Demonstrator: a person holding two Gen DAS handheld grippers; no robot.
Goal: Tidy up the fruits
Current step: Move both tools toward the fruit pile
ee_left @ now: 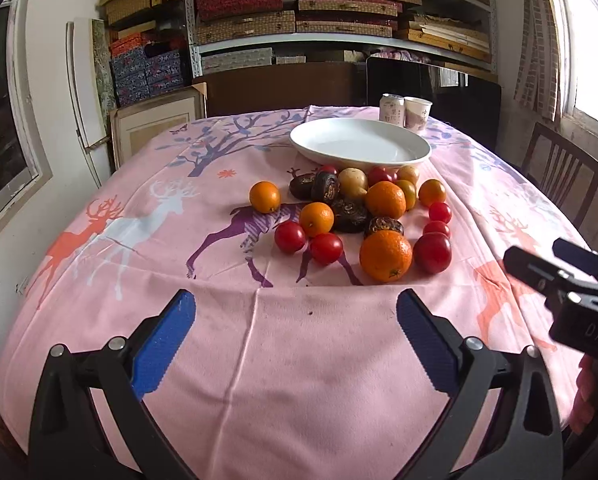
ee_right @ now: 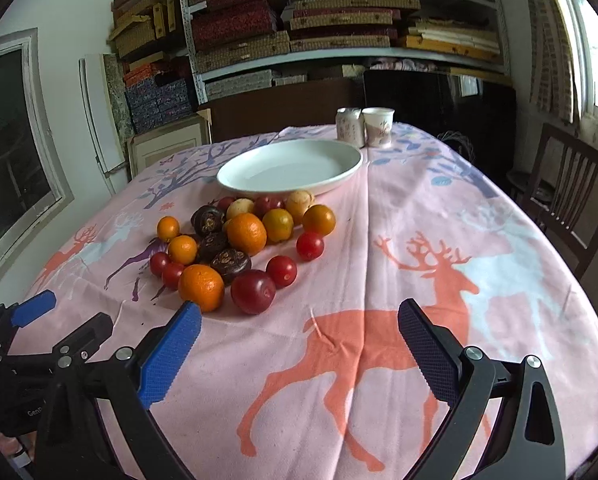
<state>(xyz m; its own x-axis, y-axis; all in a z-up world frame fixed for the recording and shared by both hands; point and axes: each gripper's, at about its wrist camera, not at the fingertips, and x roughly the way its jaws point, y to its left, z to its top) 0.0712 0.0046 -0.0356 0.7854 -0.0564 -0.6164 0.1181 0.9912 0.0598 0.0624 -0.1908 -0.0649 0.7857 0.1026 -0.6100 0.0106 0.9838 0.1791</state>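
Ahead of the left gripper (ee_left: 295, 344), whose pads (ee_left: 163, 346) are ridged blue plastic on matt black arms with shiny metal rivets (ee_left: 117, 343), soft matt cloth (ee_left: 283, 360) (creased, printed with deer) covers the bench. Beyond it sit a glossy white plate (ee_left: 361, 145), dimpled oranges (ee_left: 385, 256), smooth shiny tomatoes (ee_left: 432, 252) and rough dark fruits (ee_left: 349, 216). A wooden chair (ee_right: 575, 208) stands right of the right gripper (ee_right: 299, 348).

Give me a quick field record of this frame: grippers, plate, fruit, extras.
left gripper: open, holds nothing, short of the fruit
right gripper: open, holds nothing, over bare cloth
plate: white, holds nothing, behind the pile
fruit pile: oranges, red tomatoes, dark brown fruits, loose on tablecloth
nearest fruit: large orange
extras: can and paper cup behind plate
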